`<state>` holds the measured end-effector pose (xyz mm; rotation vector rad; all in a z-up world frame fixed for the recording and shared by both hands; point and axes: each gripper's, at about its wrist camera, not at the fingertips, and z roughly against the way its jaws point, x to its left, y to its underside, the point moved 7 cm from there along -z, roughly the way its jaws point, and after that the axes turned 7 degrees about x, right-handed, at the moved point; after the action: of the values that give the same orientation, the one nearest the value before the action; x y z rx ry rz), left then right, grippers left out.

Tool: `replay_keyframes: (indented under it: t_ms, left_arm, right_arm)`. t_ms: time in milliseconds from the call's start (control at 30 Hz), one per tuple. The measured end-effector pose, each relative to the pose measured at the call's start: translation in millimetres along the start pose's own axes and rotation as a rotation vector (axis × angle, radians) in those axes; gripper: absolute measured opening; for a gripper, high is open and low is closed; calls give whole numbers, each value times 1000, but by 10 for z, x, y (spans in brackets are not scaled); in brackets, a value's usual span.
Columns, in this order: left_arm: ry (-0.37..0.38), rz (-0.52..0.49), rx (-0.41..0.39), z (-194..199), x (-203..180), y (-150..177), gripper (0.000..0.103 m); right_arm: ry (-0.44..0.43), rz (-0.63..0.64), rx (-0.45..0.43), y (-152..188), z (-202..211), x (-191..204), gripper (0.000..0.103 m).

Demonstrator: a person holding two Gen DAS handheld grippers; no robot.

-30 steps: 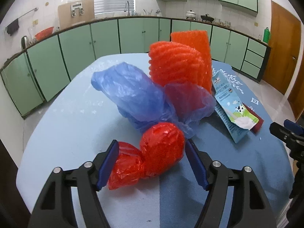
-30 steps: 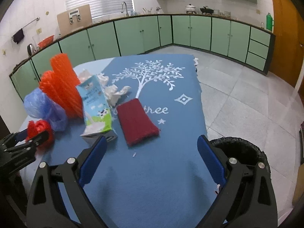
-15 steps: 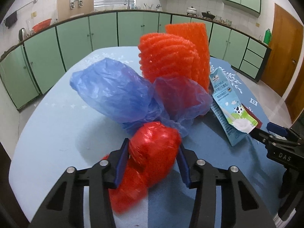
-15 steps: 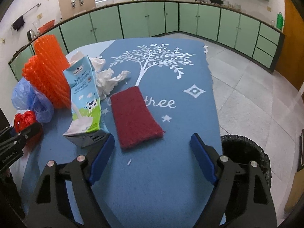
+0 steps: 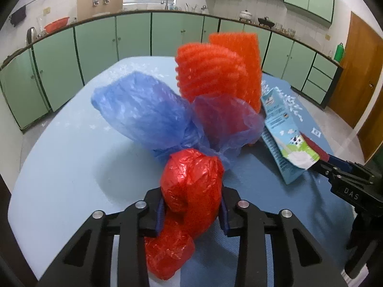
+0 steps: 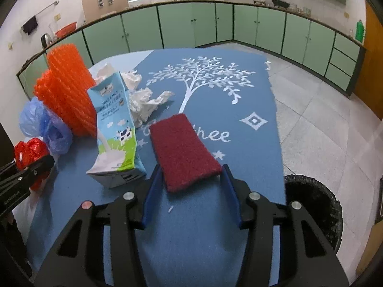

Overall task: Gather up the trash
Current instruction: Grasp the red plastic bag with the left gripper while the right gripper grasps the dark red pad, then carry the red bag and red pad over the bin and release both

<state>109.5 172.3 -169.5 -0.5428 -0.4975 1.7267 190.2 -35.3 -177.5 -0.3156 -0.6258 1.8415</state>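
My left gripper [image 5: 191, 211] is shut on a crumpled red plastic bag [image 5: 191, 191] and holds it just above the blue tablecloth; the bag also shows in the right wrist view [image 6: 31, 150]. Behind it lie a blue plastic bag [image 5: 148, 114] and orange foam netting [image 5: 215, 71]. My right gripper [image 6: 190, 191] is open, its fingers on either side of the near end of a dark red scouring pad [image 6: 182, 148], not touching it. A milk carton [image 6: 115, 129] lies left of the pad, with crumpled white tissue [image 6: 143, 100] behind it.
A black-lined trash bin [image 6: 313, 205] stands on the floor off the table's right edge. The blue cloth [image 6: 215, 83] with a white tree print covers the table. Green kitchen cabinets [image 6: 191, 24] run along the far walls.
My left gripper closed on the red bag and lifted it slightly. My right gripper moved forward to the red pad and narrowed around its near end.
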Motion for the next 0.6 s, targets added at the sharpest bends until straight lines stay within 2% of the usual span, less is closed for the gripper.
replay_keyframes:
  t_ms: [300, 600]
  left_arm:
    - [43, -31, -74, 386, -103, -76, 34]
    - [98, -92, -114, 569, -491, -114, 34]
  right_arm:
    - [-6, -21, -72, 0, 427, -35, 47]
    - [-37, -68, -120, 38, 814, -146, 48]
